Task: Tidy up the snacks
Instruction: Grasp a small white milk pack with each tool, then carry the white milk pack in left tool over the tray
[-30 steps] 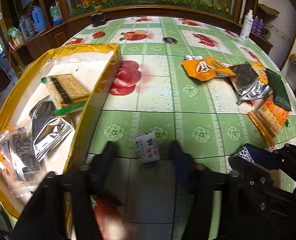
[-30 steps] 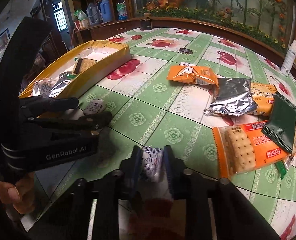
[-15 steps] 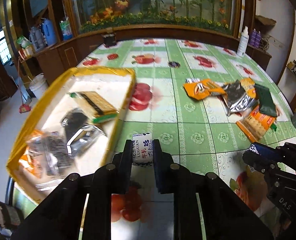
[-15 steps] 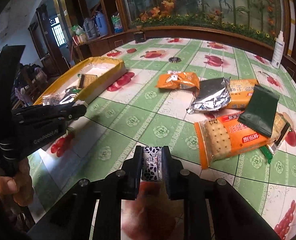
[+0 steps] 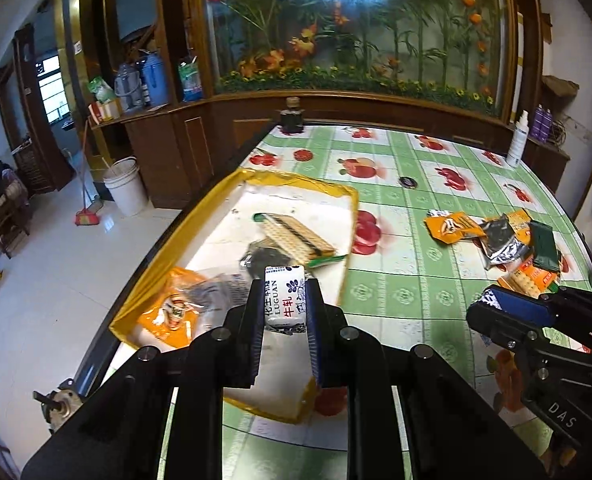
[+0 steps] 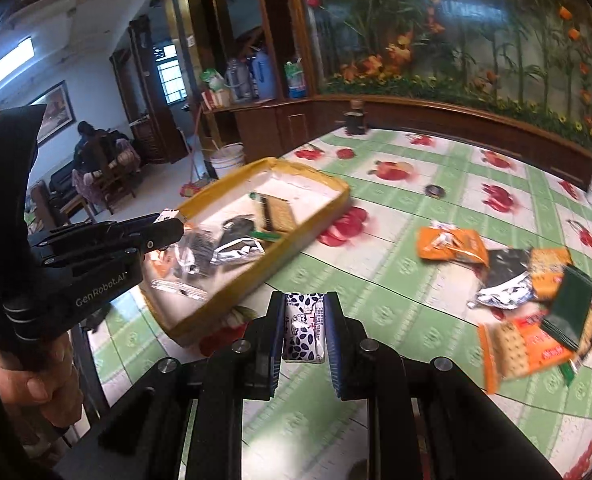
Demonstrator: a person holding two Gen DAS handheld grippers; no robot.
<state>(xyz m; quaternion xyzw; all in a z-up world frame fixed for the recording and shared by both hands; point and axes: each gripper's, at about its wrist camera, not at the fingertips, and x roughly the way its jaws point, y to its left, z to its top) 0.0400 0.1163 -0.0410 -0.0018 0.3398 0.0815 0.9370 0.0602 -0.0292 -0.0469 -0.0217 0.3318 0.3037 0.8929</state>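
Bench (image 5: pixel 411 292): tray (image 5: pixel 345 258) on its left part, holding a cracker pack (image 5: pixel 296 236) toward the far end and foil packets (image 6: pixel 238 248) nearer. Loose snack pile (image 6: pixel 535 280) on the bench, well right of the tray. Spray bottle (image 5: pixel 517 140) at the far right edge; dark jar (image 5: pixel 292 118) at the far edge, behind the tray.

Green-and-white checked plastic tablecloth (image 5: pixel 395 264) with red fruit prints. Yellow-rimmed rectangular tray (image 5: pixel 347 240), white floor inside. White wrapped candy with blue leaf pattern, red and blue lettering (image 5: pixel 284 298); second white candy, dark-blue leaf print (image 6: pixel 303 330). At 3 o'clock: orange foil packet (image 5: pixel 451 227), silver foil bag (image 6: pixel 503 280), dark green flat pouch (image 6: pixel 571 310), orange cracker pack (image 6: pixel 519 346).
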